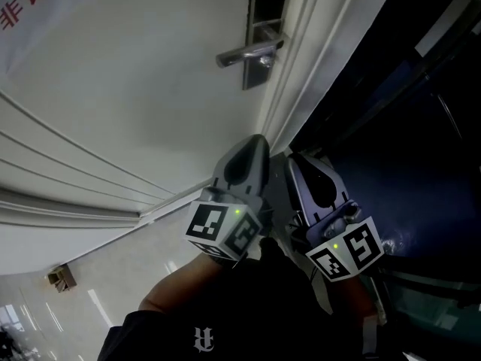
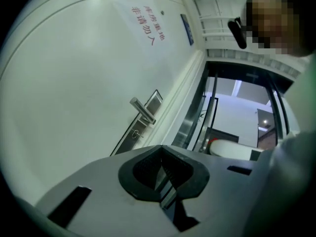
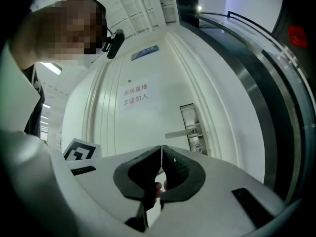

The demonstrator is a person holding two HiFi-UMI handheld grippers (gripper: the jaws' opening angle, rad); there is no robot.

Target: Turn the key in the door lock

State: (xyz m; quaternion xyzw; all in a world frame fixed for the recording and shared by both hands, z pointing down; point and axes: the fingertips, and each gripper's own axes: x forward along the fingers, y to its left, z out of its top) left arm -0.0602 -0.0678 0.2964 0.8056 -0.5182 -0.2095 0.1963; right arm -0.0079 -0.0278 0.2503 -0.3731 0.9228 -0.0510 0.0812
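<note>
A white door [image 1: 150,89] fills the left and middle of the head view, with red lettering [image 1: 30,6] at its top left corner. Near the door's right edge sits a metal lock plate [image 1: 267,21] with a lever handle [image 1: 248,53] that points back toward the middle of the door. The lock cylinder [image 3: 199,147] is on the same plate just under the handle. It shows small in both gripper views, and I cannot tell whether a key sits in it.

The left gripper [image 1: 259,138] is held up in front of the door's right edge, well apart from the handle. In its own view its jaws are closed tip to tip with nothing between them. Its marker cube [image 1: 225,230] faces the head camera.

Just beside it on the right, the right gripper [image 1: 295,156] points the same way, toward the lock side of the door. Its jaws also meet at the tips and grip nothing. Its marker cube [image 1: 347,253] sits lower right. Neither gripper touches the door, the handle or the lock.

Right of the door frame runs a dark glass panel [image 1: 406,126].
</note>
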